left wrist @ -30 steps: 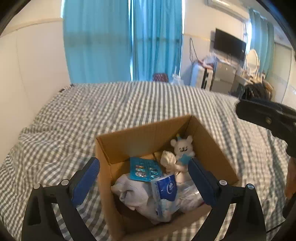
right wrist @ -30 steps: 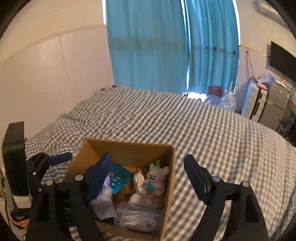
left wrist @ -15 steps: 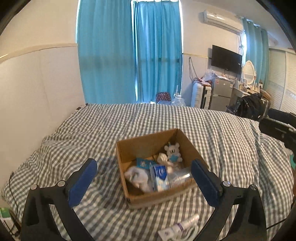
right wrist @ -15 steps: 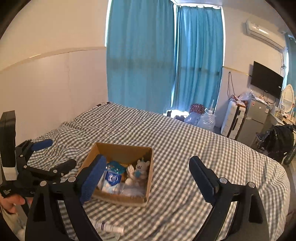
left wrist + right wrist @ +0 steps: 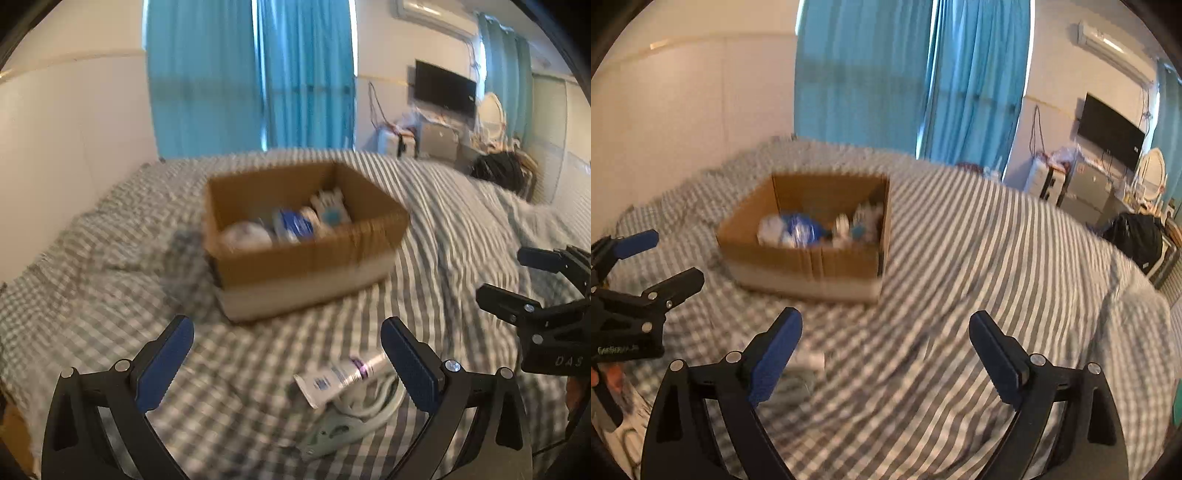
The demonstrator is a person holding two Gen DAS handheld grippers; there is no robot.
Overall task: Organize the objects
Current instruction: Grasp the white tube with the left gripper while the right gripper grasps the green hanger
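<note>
Both the left gripper (image 5: 286, 356) and right gripper (image 5: 886, 350) have jaws apart, empty; just beneath the left jaws lies the tube (image 5: 341, 374), likely light, soft, slippery; best pinched mid-body.

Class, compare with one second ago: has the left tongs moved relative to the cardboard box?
Yes. The left tongs backed away from the cardboard box, now above the bedspread.

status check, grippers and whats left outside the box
Left gripper open, empty; right gripper open, empty. Tube and pale clip on the bed, outside the box. Nothing blocking the tube.
</note>
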